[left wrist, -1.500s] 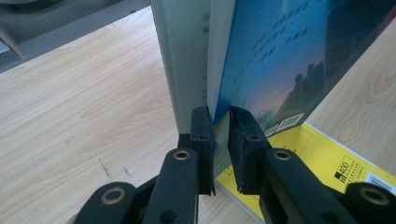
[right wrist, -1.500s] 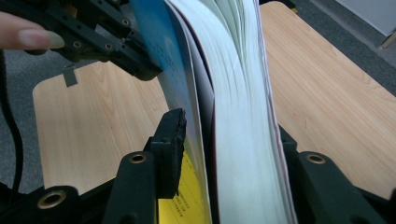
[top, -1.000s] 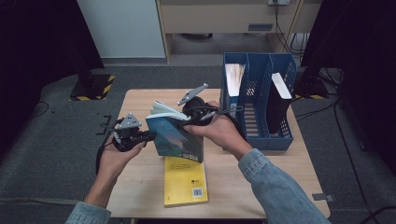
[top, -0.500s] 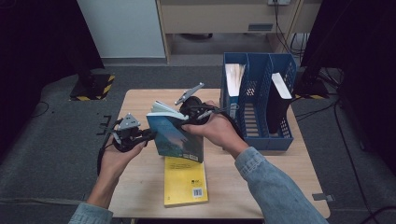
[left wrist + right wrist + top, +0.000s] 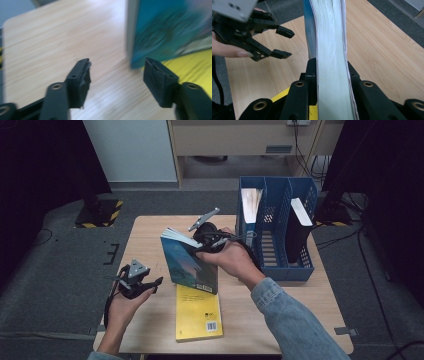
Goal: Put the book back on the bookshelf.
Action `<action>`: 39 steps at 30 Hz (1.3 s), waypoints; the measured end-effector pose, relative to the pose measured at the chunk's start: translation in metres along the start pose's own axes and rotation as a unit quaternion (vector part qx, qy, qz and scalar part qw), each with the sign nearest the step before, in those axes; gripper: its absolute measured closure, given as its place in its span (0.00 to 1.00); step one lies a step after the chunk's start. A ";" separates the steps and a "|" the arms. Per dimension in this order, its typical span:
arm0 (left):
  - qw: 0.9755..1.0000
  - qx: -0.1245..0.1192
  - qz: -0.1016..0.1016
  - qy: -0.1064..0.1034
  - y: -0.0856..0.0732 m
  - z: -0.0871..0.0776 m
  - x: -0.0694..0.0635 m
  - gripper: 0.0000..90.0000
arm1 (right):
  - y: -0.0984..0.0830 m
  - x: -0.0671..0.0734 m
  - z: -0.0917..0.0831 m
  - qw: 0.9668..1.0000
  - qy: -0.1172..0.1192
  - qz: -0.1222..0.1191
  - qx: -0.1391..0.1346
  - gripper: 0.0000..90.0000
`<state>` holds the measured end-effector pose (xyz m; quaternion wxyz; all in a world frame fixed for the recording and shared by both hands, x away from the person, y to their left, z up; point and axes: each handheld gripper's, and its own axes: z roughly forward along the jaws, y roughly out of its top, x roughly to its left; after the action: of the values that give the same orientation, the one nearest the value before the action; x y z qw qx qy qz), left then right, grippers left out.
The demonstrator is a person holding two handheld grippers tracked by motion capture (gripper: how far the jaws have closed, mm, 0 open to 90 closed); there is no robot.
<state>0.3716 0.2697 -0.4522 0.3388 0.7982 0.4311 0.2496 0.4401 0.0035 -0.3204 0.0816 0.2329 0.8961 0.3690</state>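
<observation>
Above the middle of the pale wooden counter point(image 5: 150, 232), the right gripper point(image 5: 209, 240) pinches a thick teal-covered paperback book point(image 5: 189, 265) by its top edge, the book hanging nearly upright with its lower corner over a flat yellow paperback book point(image 5: 198, 312) lying near the front edge. Seen in the right gripper view, the jaws press both sides of the page block point(image 5: 332, 50), which bows a little, and that is my worry: held by one end alone, the heavy book could swing, fan open or slide out of the pads if the hand tilts fast. The left gripper point(image 5: 145, 284) sits low by the counter's left front edge, its jaws having just been opening, now spread with nothing between them, apart from the book. If it comes back in carelessly it could knock the hanging spine. To the right stands a blue plastic slotted file rack point(image 5: 272, 245), one slot holding white papers point(image 5: 250, 202), another a dark folder point(image 5: 299, 227); its near wall is close to the right hand, so a swing could clip it. Open room lies to the back left.
</observation>
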 end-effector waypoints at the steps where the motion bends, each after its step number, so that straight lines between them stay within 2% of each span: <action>1: 1.000 0.008 0.000 0.010 -0.004 0.003 0.003 0.38 | 0.000 -0.001 0.000 1.000 0.001 0.006 -0.002 0.80; 4: 1.000 0.017 -0.011 0.014 -0.012 0.008 0.008 0.31 | -0.001 -0.006 -0.001 1.000 0.000 0.019 -0.004 0.81; 5: 0.999 0.030 -0.022 0.015 -0.020 0.012 0.013 0.29 | -0.001 -0.010 -0.001 0.999 0.000 0.033 -0.008 0.81; 6: 0.999 0.030 -0.022 0.015 -0.020 0.012 0.013 0.28 | -0.001 -0.010 -0.001 0.999 0.000 0.033 -0.008 0.81; 7: 0.999 0.041 -0.032 0.016 -0.026 0.015 0.018 0.27 | -0.002 -0.014 -0.002 0.999 0.002 0.046 -0.010 0.81; 9: 0.998 0.047 -0.034 0.017 -0.029 0.017 0.021 0.24 | -0.002 -0.017 -0.004 0.998 0.000 0.055 -0.010 0.81; 12: 0.997 0.066 -0.034 0.025 -0.037 0.022 0.029 0.21 | -0.003 -0.017 -0.009 0.998 -0.004 0.062 -0.014 0.81; 15: 0.996 0.068 -0.053 0.016 -0.044 0.026 0.032 0.18 | -0.007 -0.015 -0.017 0.997 -0.007 0.068 -0.019 0.81; 19: 0.995 0.082 -0.046 0.017 -0.046 0.030 0.029 0.15 | -0.012 -0.015 -0.029 0.997 -0.008 0.080 -0.022 0.81; 22: 0.996 0.083 -0.037 0.012 -0.045 0.034 0.025 0.13 | -0.014 -0.013 -0.034 0.997 -0.009 0.079 -0.022 0.81; 24: 0.995 0.093 -0.028 0.008 -0.046 0.038 0.022 0.11 | -0.017 -0.010 -0.039 0.997 -0.013 0.077 -0.023 0.81; 29: 0.994 0.108 -0.030 0.004 -0.050 0.042 0.020 0.11 | -0.023 -0.009 -0.048 0.996 -0.010 0.084 -0.028 0.81; 34: 0.993 0.113 -0.027 0.003 -0.051 0.044 0.019 0.10 | -0.026 -0.007 -0.053 0.996 -0.012 0.082 -0.028 0.81; 39: 0.993 0.118 -0.028 -0.003 -0.052 0.047 0.018 0.09 | -0.031 -0.006 -0.058 0.995 -0.006 0.088 -0.043 0.81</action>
<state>0.3862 0.2903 -0.5204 0.2510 0.8207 0.4789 0.1847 0.4153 -0.0550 -0.3007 0.0638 0.3092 0.8548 0.4119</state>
